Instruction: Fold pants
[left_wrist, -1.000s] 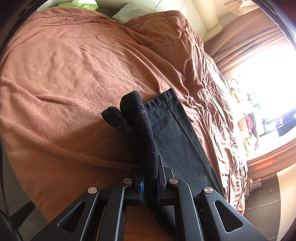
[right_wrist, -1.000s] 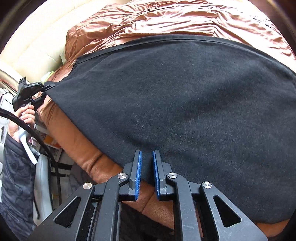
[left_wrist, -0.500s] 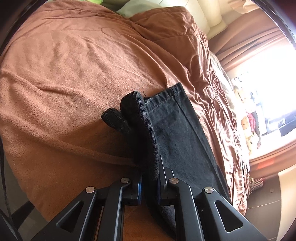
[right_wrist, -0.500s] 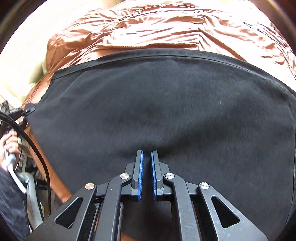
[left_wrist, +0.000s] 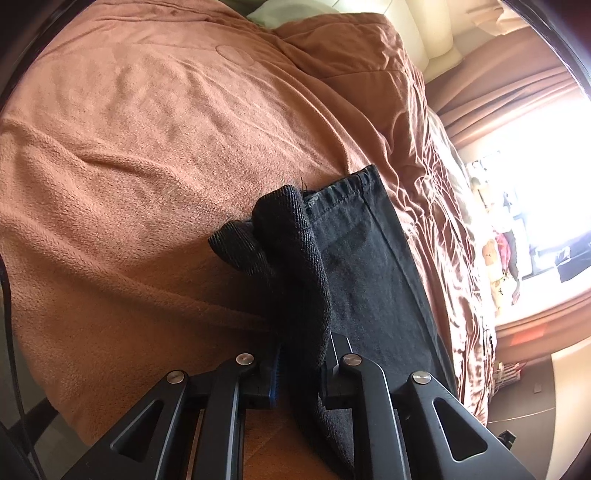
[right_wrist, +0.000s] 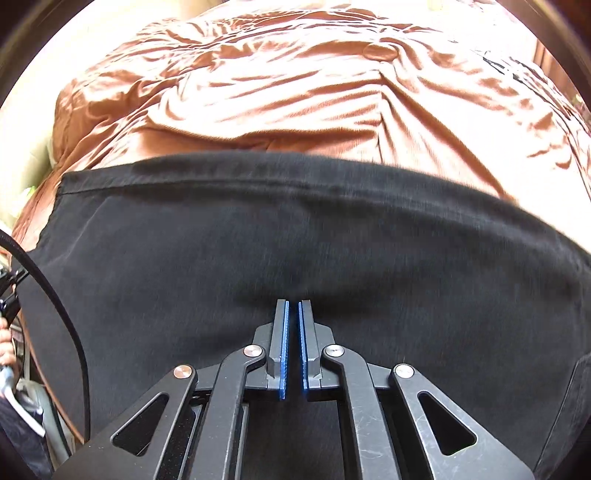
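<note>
Where bunched, coarse black twill pants (left_wrist: 295, 258)

Left of my pants (left_wrist: 373, 266), bare brown blanket (left_wrist: 147, 155) gives free passage; beyond them, only a rumpled quilt (right_wrist: 314, 81) lies ahead.

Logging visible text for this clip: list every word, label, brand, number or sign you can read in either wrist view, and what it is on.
None can be read.
Black pants: stitching only, no label or tag showing.
Brown blanket: a round embossed patch, no letters legible.
Items by the bright window: too small and washed out to read.
Left gripper and right gripper: no markings visible.
</note>
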